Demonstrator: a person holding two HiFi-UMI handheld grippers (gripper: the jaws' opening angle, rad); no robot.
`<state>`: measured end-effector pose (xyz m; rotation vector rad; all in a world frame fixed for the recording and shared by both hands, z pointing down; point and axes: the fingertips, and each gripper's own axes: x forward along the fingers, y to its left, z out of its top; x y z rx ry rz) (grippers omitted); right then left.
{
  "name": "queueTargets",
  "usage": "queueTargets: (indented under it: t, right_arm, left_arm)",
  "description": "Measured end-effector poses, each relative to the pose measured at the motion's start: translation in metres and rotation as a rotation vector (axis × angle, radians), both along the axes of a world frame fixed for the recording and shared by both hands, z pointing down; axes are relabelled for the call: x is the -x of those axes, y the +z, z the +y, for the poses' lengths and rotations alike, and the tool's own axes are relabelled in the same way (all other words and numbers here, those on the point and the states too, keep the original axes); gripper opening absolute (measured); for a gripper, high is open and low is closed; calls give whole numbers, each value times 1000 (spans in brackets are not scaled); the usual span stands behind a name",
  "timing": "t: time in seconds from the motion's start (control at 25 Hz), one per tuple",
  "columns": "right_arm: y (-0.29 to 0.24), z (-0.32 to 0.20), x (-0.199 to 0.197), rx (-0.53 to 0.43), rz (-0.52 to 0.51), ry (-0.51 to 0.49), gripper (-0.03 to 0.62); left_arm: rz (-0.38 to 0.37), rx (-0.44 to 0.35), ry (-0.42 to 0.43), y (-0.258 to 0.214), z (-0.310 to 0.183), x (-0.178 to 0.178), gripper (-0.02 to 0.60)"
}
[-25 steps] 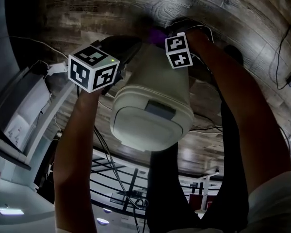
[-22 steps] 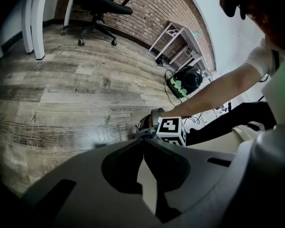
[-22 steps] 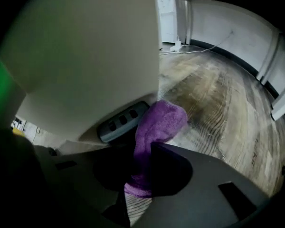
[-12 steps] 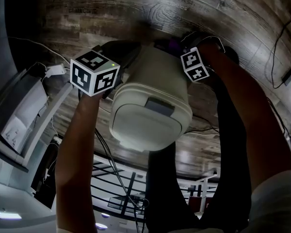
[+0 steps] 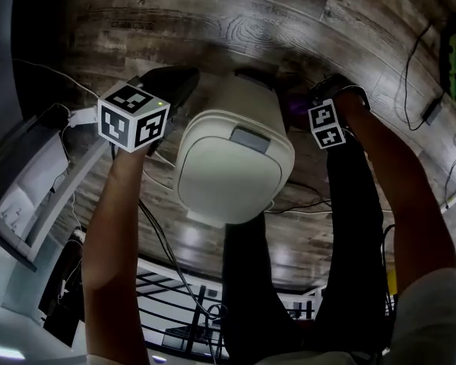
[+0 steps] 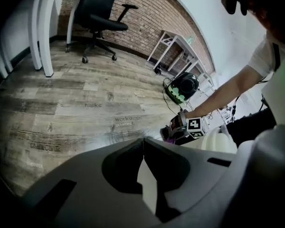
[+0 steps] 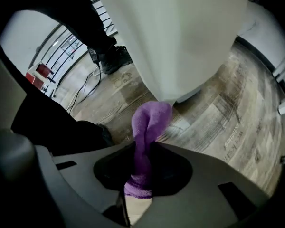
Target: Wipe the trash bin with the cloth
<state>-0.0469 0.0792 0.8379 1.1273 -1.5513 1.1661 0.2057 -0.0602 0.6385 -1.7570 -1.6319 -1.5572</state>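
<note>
The white trash bin stands on the wood floor, its lid facing up at me. My right gripper is at the bin's right side, low down, shut on a purple cloth. In the right gripper view the cloth's tip meets the bottom edge of the bin. My left gripper sits at the bin's far left side, jaws shut with nothing between them. Whether it touches the bin I cannot tell. The left gripper view also catches the right gripper and a strip of the bin.
An office chair and white table legs stand farther off. A black and green object lies on the floor beyond the bin. Cables run at the right. White furniture is at the left. The person's legs are just behind the bin.
My right gripper has carried the purple cloth from the bin's far top edge round to its right side. The left gripper has stayed about where it was.
</note>
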Motion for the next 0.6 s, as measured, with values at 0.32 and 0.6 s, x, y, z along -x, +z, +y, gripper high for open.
queueTargets:
  t: [0.32, 0.6]
  right_arm:
    - [-101, 18, -39, 59, 18, 916, 91]
    - [-213, 10, -7, -94, -116, 1804, 91]
  left_arm:
    - [58, 138, -38, -108, -41, 20, 5]
    - [50, 187, 120, -202, -69, 89, 5]
